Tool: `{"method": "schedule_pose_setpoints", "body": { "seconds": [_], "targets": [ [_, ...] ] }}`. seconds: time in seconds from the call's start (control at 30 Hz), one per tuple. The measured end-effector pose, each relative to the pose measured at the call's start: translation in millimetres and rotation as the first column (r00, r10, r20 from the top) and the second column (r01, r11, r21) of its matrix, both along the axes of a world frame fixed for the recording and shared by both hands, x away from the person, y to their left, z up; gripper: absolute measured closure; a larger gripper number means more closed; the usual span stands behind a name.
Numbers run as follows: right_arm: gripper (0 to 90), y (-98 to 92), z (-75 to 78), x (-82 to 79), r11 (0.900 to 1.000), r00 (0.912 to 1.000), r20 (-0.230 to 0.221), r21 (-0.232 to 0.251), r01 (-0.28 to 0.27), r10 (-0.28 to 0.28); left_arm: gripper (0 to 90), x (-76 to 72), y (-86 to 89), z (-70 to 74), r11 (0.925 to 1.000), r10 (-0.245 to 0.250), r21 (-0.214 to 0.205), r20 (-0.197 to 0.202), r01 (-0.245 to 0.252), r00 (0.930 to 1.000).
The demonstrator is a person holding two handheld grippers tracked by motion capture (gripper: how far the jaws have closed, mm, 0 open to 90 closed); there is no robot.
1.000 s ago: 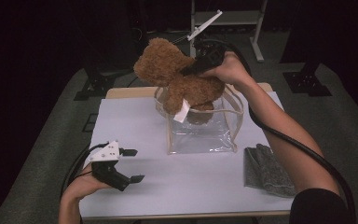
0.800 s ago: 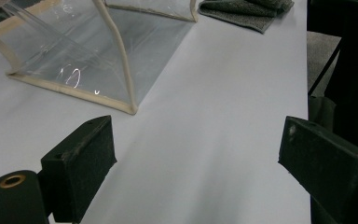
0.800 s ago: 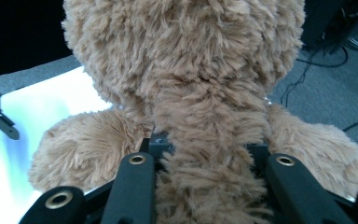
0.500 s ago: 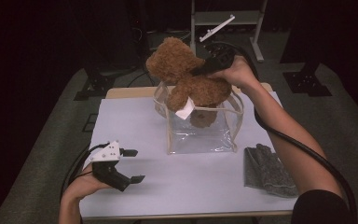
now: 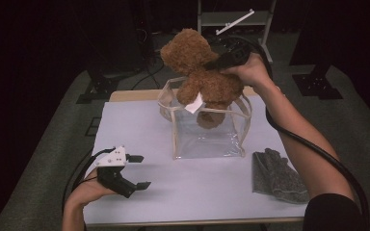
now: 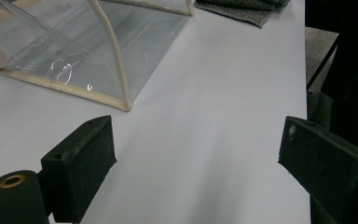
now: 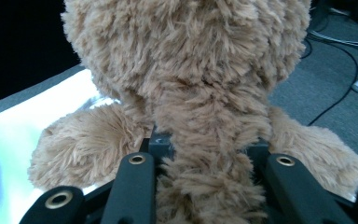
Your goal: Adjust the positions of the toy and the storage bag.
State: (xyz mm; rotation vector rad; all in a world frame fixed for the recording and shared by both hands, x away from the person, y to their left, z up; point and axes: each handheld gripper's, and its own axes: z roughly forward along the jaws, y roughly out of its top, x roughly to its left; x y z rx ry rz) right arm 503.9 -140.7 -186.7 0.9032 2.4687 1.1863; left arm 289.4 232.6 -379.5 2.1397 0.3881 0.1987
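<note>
The right gripper (image 5: 218,62) clamps a fluffy brown teddy bear (image 5: 200,72) over the clear plastic bag (image 5: 207,134); a grey knitted glove (image 5: 277,175) lies beside it, clear of the way, and the left gripper (image 5: 137,171) rests open.

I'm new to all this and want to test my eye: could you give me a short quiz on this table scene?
1. What does the right gripper hold?
2. True or false: the left gripper is shut on the grey cloth.
3. The teddy bear is: A) lying flat on the table, B) above the clear bag, legs dipping inside, C) under the cloth.

Key: 1. The teddy bear. 2. False; its jaws are open and empty. 3. B.
</note>
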Motion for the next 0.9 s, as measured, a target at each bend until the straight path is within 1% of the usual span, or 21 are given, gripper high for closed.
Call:
{"method": "schedule_pose_setpoints", "body": {
  "seconds": [0.1, 0.17, 0.23, 0.4, 0.63, 0.7, 0.77, 0.9],
  "targets": [
    [65.3, 0.6, -1.8, 1.7, 0.9998, 0.9998, 0.007, -0.007, 0.02, -0.02, 9.5, -0.7, -0.2, 0.3, 1.0, -0.001, 0.0, 0.0, 0.001, 1.0],
    [65.4, 3.0, -4.1, 1.7, 0.9995, 0.9996, 0.014, -0.019, 0.024, -0.023, 9.5, -0.9, -0.3, 0.4, 1.0, -0.002, -0.001, 0.001, 0.002, 1.0],
    [65.4, 6.2, -7.5, 1.7, 0.9992, 0.9997, 0.012, -0.035, 0.02, -0.02, 9.5, -1.1, -0.4, 0.3, 1.0, -0.002, -0.001, 0.001, 0.002, 1.0],
    [65.4, 15.5, -20.6, 0.3, 0.9964, 0.9999, 0.002, -0.084, -0.013, 0.013, 9.5, -1.7, 0.6, 0.5, 1.0, -0.003, 0.0, 0.003, 0.003, 1.0],
    [65.3, 19.0, -36.8, -3.0, 0.9881, 0.9983, -0.009, -0.142, -0.058, 0.057, 9.5, -2.6, 1.0, 1.1, 1.0, -0.004, 0.0, 0.006, 0.004, 1.0],
    [65.0, 19.3, -40.5, -4.7, 0.9842, 0.9964, -0.027, -0.156, -0.084, 0.081, 9.5, -3.1, 1.1, 1.3, 1.0, -0.004, 0.0, 0.004, 0.004, 1.0],
    [65.0, 19.2, -45.2, -7.0, 0.9772, 0.9938, -0.037, -0.182, -0.109, 0.104, 9.5, -3.1, 1.4, 1.4, 1.0, -0.005, 0.005, 0.005, 0.005, 1.0],
    [65.0, 16.7, -53.7, -10.4, 0.9713, 0.9917, -0.054, -0.203, -0.125, 0.116, 9.4, -3.4, 1.1, 1.1, 1.0, -0.004, 0.004, 0.004, 0.004, 1.0]
  ]
}}
